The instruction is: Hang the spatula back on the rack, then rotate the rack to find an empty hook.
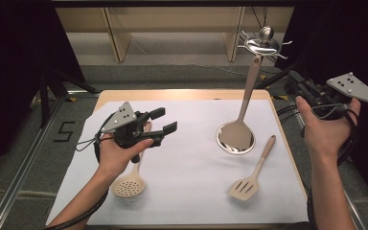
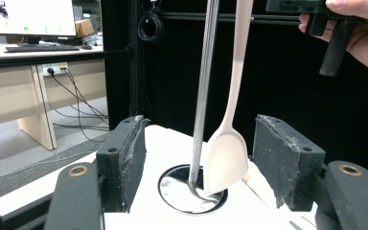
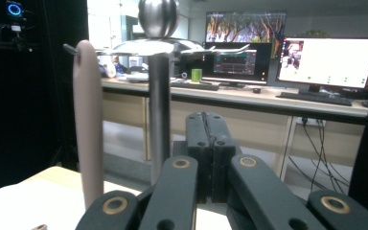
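A metal utensil stand rests on its round shiny base at the table's right, and its hooked top rises toward the camera. A beige spoon hangs from one hook. A beige slotted spatula lies in front of the stand. A beige skimmer lies under the left hand. My left gripper is open and empty above the paper, aimed at the stand. Between its jaws I see the pole and the hanging spoon. My right gripper is held up off the table's right edge, jaws shut on nothing, beside the pole and spoon handle.
White paper covers the wooden table. A metal frame rail runs along the left. Desks with monitors stand beyond the table. The other hand with its gripper shows at the top right of the left gripper view.
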Available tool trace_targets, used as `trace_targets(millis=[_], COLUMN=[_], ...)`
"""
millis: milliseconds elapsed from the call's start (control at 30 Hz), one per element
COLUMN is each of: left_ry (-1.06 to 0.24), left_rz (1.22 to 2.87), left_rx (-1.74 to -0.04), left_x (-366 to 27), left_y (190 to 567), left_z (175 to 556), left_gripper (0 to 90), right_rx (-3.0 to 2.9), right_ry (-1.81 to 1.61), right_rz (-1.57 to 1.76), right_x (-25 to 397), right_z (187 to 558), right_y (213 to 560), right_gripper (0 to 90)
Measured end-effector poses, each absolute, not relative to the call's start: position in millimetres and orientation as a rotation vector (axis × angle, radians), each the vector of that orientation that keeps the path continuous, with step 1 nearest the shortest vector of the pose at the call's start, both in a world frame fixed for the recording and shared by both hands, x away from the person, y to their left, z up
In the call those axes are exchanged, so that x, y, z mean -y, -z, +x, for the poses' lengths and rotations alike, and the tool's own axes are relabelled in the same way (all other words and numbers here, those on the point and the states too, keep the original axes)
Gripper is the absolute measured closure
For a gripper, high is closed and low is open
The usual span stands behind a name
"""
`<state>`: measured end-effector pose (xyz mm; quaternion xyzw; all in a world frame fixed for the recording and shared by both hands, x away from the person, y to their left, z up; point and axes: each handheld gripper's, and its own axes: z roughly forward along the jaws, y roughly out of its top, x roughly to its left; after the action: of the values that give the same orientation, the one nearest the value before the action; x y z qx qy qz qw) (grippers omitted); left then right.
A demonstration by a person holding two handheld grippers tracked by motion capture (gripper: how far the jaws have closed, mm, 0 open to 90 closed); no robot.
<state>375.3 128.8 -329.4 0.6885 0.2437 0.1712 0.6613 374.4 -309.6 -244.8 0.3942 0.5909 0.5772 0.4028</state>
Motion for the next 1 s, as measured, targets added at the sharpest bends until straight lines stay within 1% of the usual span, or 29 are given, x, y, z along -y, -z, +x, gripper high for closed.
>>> trace_targets(millis=[200, 500, 700, 1000], left_ry=[-0.377, -0.381, -0.393, -0.381], left_rz=[1.556, 1.559, 1.556, 1.570], left_rx=[-0.565, -0.564, -0.578, -0.568], left_x=[-129, -132, -134, -130], left_y=[331, 332, 332, 334], left_z=[374, 371, 371, 376], left_gripper=[35.6, 35.7, 35.8, 35.9], right_rx=[-1.476, -1.447, -1.431, -1.429], right_ry=[-1.461, -1.463, -1.471, -1.438], right_rz=[0.998, 0.980, 0.962, 0.929], right_x=[309, 310, 310, 310], right_z=[377, 375, 381, 386], right_y=[247, 238, 232, 211], right_gripper=[90.0, 90.0, 90.0, 90.0])
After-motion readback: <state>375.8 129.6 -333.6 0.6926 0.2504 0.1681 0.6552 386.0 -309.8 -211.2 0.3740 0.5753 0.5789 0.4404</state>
